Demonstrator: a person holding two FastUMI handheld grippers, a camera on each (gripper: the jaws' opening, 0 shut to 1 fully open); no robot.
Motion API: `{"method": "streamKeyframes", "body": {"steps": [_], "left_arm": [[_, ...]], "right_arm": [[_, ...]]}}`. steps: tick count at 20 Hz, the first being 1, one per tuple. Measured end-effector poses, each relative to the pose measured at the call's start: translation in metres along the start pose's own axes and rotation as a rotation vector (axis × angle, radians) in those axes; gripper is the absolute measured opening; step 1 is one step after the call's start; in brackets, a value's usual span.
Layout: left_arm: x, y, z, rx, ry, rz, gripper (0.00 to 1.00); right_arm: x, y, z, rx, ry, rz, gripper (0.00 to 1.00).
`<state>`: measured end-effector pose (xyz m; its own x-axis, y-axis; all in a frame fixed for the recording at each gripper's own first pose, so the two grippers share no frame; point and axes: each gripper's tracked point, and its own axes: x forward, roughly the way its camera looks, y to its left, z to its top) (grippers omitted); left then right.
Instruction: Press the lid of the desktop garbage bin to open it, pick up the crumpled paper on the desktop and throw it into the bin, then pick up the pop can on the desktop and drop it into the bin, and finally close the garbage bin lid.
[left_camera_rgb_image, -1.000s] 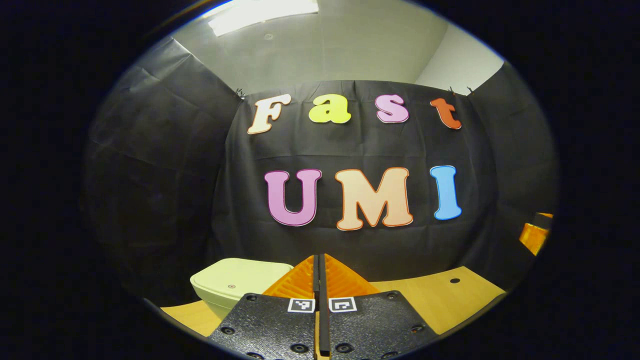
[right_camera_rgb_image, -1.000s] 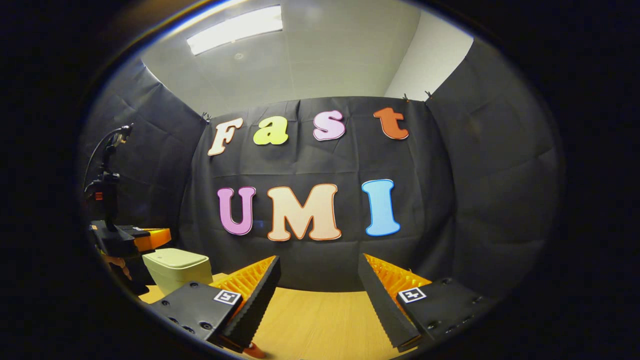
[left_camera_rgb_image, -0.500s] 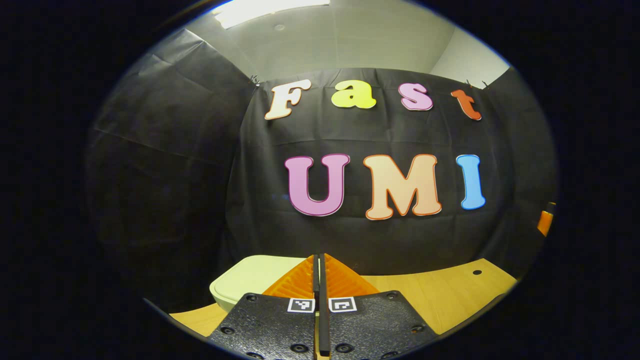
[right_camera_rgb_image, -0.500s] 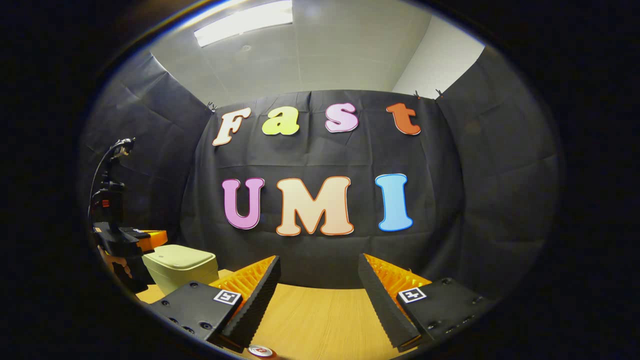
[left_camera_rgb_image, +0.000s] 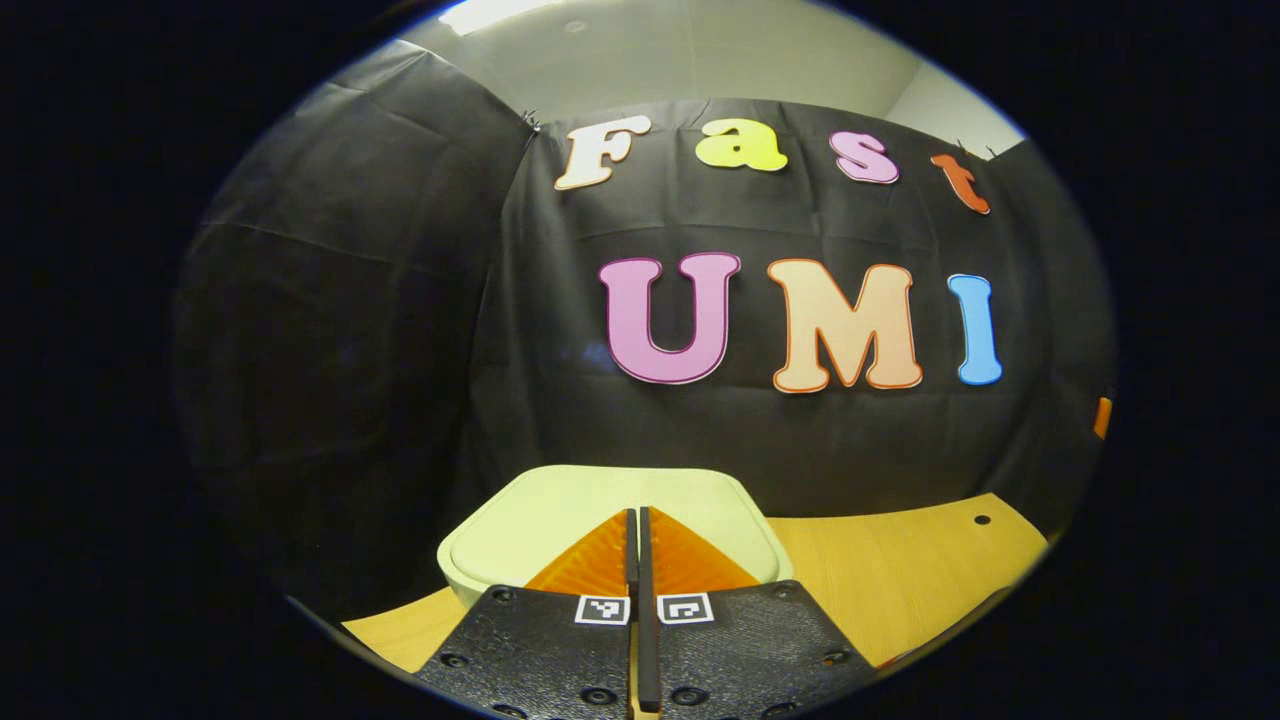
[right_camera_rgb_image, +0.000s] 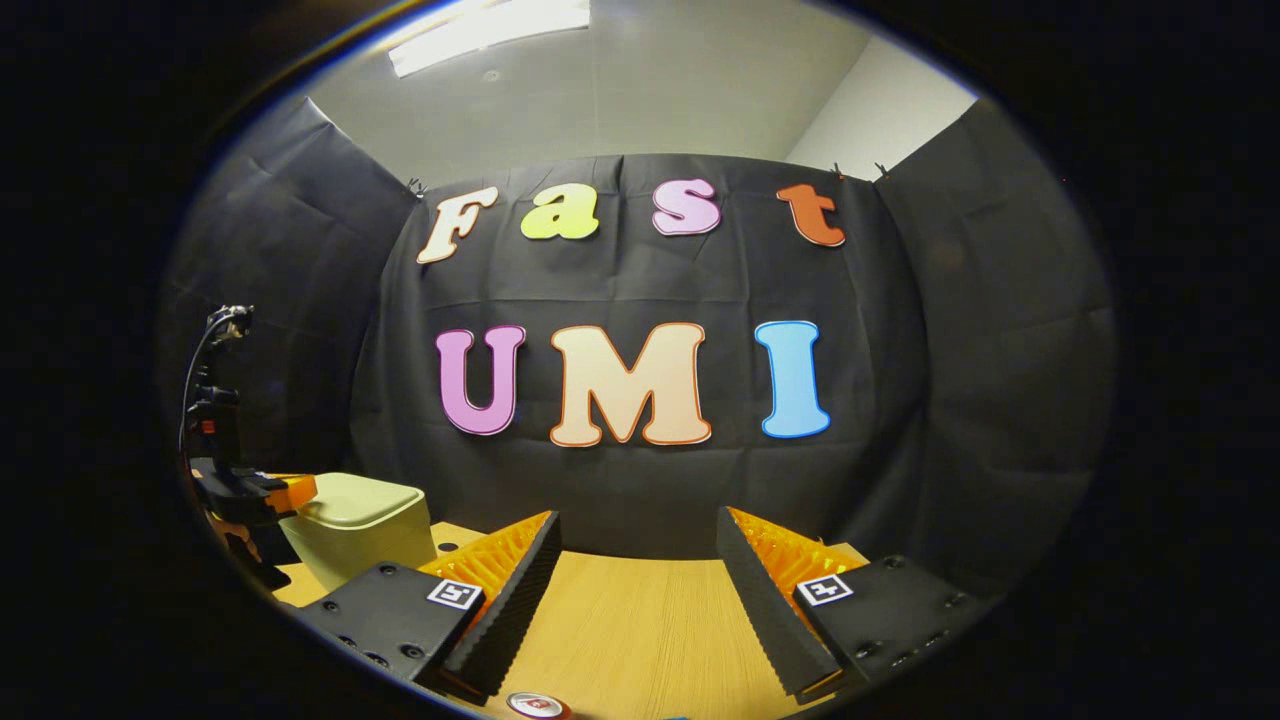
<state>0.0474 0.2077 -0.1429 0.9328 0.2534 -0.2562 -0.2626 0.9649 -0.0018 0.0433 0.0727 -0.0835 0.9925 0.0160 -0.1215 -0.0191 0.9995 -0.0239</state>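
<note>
Left claw (left_camera_rgb_image: 637, 520): fingers together, tips over the closed lid (left_camera_rgb_image: 600, 500) of the pale green bin (right_camera_rgb_image: 360, 525) on the counter (right_camera_rgb_image: 620, 640). Right claw (right_camera_rgb_image: 637, 560): fingers apart, empty, above the counter. Can (right_camera_rgb_image: 532, 705) top at the right gripper view's lower edge.

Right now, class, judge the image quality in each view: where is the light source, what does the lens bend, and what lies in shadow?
Right gripper view: a ceiling light glares at top left; the fisheye bows the wall's edges; the bin is dim but sharp. Left gripper view: the lid is evenly lit, the left side falls into deep shadow, and the table edge curves.
</note>
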Motion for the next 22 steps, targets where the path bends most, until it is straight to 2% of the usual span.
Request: {"method": "streamKeyframes", "body": {"steps": [4, 7, 9, 10, 12, 14, 18, 19, 20, 21, 22], "left_arm": [[-0.004, 0.009, -0.009, -0.005, 0.003, 0.015, 0.00], [-0.004, 0.007, -0.017, -0.027, 0.025, 0.025, 0.00], [-0.005, 0.005, -0.014, 0.021, 0.009, 0.013, 0.00], [-0.007, 0.006, -0.015, 0.029, 0.000, 0.008, 0.00], [-0.010, 0.004, 0.001, 0.020, -0.068, -0.012, 0.00], [-0.013, -0.002, 0.010, 0.024, -0.081, -0.035, 0.00], [-0.023, -0.016, 0.033, 0.068, -0.146, -0.080, 0.01], [-0.027, -0.022, 0.036, 0.059, -0.143, -0.101, 0.16], [-0.030, -0.025, 0.040, 0.046, -0.144, -0.112, 0.26], [-0.033, -0.028, 0.045, 0.036, -0.151, -0.115, 0.43], [-0.036, -0.032, 0.048, 0.032, -0.159, -0.122, 0.49]], "right_arm": [[0.003, 0.006, 0.004, -0.017, -0.017, 0.015, 0.97], [0.005, -0.005, 0.004, -0.027, -0.031, 0.003, 1.00], [0.007, -0.014, 0.001, -0.023, -0.027, -0.009, 0.98], [0.008, -0.020, -0.001, -0.015, -0.021, -0.016, 1.00], [0.006, -0.030, -0.012, -0.009, 0.006, -0.020, 0.98], [0.006, -0.038, -0.031, -0.021, 0.053, -0.016, 1.00], [-0.001, -0.053, -0.069, -0.031, 0.141, -0.013, 0.98], [-0.003, -0.055, -0.079, -0.035, 0.162, -0.009, 0.98], [-0.005, -0.056, -0.090, -0.041, 0.183, -0.004, 0.98], [-0.008, -0.055, -0.101, -0.048, 0.207, 0.002, 0.98], [-0.010, -0.055, -0.112, -0.053, 0.229, 0.012, 0.98]]}}
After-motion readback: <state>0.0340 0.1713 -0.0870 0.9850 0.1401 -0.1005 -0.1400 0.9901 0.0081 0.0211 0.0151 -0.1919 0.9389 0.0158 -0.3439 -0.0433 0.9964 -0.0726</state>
